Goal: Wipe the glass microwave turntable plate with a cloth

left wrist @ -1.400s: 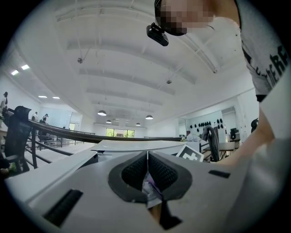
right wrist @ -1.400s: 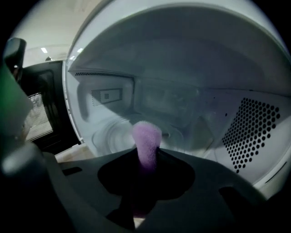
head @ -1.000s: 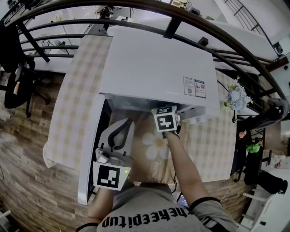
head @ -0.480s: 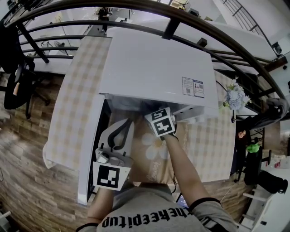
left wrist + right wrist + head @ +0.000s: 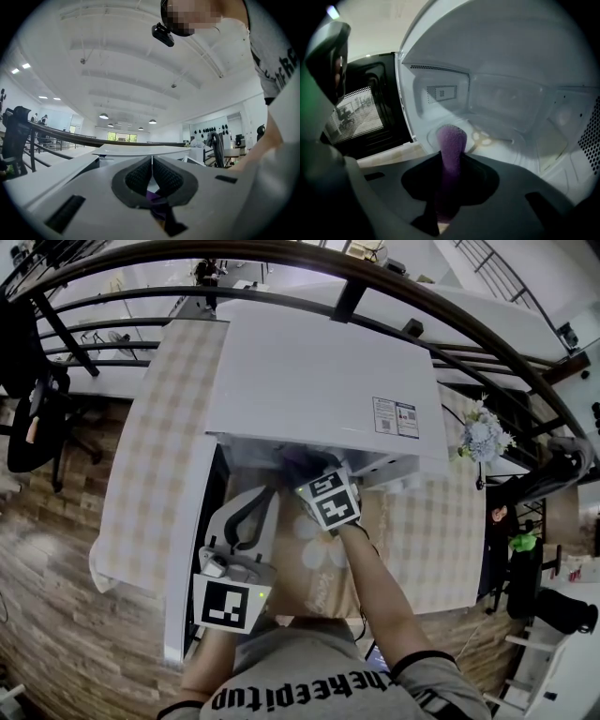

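— Inside, per right gripper view: glass plate (image 5: 501, 140) lying on microwave (image 5: 319, 381) floor; purple cloth (image 5: 451, 143) pinched in fingers of right gripper (image 5: 449, 176).
— Concealed from head view. Fingers of left gripper (image 5: 152, 171) pressed together, pointing ceilingward.

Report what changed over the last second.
The right claw, shut on the purple cloth, slid a little to the left and back toward the person at the mouth of the microwave, twisting as it went. Nothing was taken hold of or let go. The left claw stayed shut, parked by the open door.
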